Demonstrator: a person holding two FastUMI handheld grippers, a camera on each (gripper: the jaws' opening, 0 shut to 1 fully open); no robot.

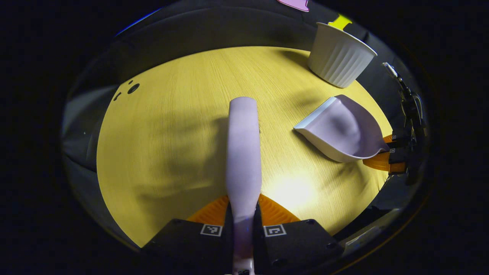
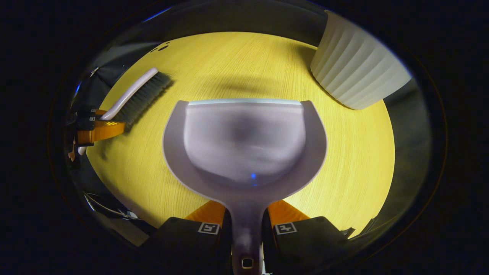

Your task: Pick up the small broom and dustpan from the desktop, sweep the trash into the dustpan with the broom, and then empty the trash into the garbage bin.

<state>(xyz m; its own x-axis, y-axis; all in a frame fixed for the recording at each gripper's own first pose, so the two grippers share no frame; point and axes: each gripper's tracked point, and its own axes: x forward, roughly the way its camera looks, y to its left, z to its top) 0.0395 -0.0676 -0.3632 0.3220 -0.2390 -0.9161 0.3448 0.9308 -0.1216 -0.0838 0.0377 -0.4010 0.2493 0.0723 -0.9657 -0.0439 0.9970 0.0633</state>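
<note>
In the left gripper view my left gripper (image 1: 243,219) is shut on the handle of the small pale broom (image 1: 243,152), which points forward over the yellow wooden desktop (image 1: 168,145). The pale dustpan (image 1: 344,130) shows to the right, held by my right gripper (image 1: 389,151). In the right gripper view my right gripper (image 2: 246,221) is shut on the dustpan's handle, and the dustpan (image 2: 244,141) sits level with nothing visible inside it. The broom (image 2: 135,97), dark bristles down, is at the far left in my left gripper (image 2: 101,124). I see no trash on the desktop.
A white ribbed garbage bin (image 1: 338,57) stands at the desktop's far right corner; it looms close at the upper right (image 2: 357,74) of the right gripper view. Small dark holes (image 1: 130,89) mark the desktop's far left. Dark booth walls surround the table.
</note>
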